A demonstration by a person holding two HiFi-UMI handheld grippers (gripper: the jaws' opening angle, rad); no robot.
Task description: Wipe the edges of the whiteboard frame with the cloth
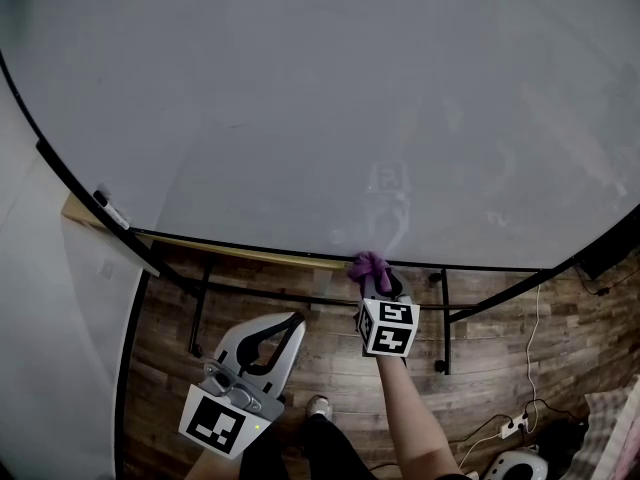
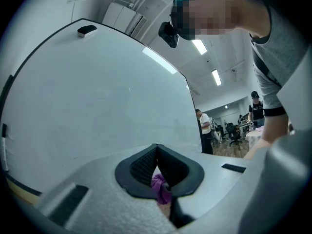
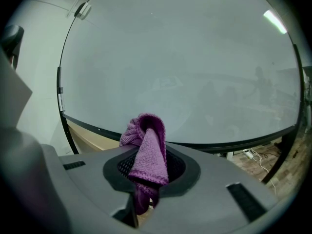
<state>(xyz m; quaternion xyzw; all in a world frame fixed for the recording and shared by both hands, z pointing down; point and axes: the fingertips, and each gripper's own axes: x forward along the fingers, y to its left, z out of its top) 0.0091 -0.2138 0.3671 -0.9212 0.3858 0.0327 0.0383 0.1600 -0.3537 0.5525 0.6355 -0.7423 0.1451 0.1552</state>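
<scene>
Clamping the purple cloth (image 3: 144, 155) tight between the jaws of the right gripper (image 1: 375, 280), with a folded bunch poking past the tips. Meeting the dark bottom edge of the whiteboard frame (image 1: 250, 249), roughly midway along. Spreading above that, the pale grey whiteboard (image 1: 320, 108). Held lower and further left, well apart from the frame: left gripper (image 1: 285, 320), jaws closed together on nothing. Underneath, wooden floor (image 1: 330, 363) and black stand legs (image 1: 445, 318).
</scene>
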